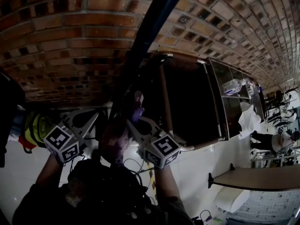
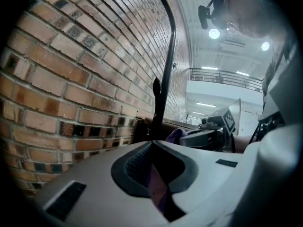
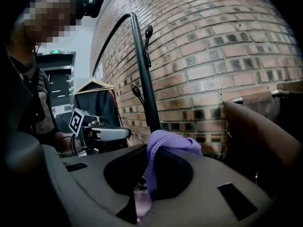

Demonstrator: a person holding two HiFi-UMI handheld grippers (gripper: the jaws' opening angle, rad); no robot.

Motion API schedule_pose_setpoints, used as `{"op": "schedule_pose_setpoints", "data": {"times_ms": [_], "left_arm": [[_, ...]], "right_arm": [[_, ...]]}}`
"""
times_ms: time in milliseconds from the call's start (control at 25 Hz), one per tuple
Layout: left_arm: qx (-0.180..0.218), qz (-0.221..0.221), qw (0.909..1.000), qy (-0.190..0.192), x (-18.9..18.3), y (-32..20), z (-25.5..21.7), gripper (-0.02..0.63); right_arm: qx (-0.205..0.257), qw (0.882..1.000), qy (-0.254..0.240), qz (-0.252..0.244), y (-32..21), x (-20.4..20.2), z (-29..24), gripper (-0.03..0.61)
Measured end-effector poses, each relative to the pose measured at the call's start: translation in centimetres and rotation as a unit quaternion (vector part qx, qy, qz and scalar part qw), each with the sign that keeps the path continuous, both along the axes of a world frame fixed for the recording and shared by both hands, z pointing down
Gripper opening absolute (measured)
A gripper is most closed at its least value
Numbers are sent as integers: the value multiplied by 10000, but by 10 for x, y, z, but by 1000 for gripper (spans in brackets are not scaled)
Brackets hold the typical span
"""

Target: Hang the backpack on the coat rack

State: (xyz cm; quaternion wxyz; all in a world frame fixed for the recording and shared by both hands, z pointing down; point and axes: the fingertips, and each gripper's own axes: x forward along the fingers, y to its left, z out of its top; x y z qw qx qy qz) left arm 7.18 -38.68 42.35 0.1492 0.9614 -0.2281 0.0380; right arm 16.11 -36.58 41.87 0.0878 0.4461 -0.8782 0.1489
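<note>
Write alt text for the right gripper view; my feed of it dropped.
The right gripper is shut on a purple strap, close in the foreground. Behind it rises a black coat rack with hooks, against a brick wall. The left gripper shows at the left of the picture.

The white floor [image 1: 201, 165] runs up to a brick wall [image 1: 70, 36]. A dark cabinet [image 1: 187, 102] stands on it against the wall. A yellow bag [image 1: 36, 128] lies at the wall's foot farther left, and a table [image 1: 262, 177] stands well apart on the right.
</note>
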Motion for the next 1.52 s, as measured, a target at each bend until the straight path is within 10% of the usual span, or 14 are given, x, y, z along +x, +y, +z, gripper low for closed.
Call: {"op": "schedule_pose_setpoints", "data": {"times_ms": [1040, 1520], "left_arm": [[-3, -729, 9973, -48, 1, -13, 0, 36], [-25, -725, 9973, -94, -10, -8, 6, 35]], "right_arm": [[-189, 9930, 642, -972, -37, -33, 39, 58], [-164, 9964, 536, -631, -29, -34, 61, 58]]}}
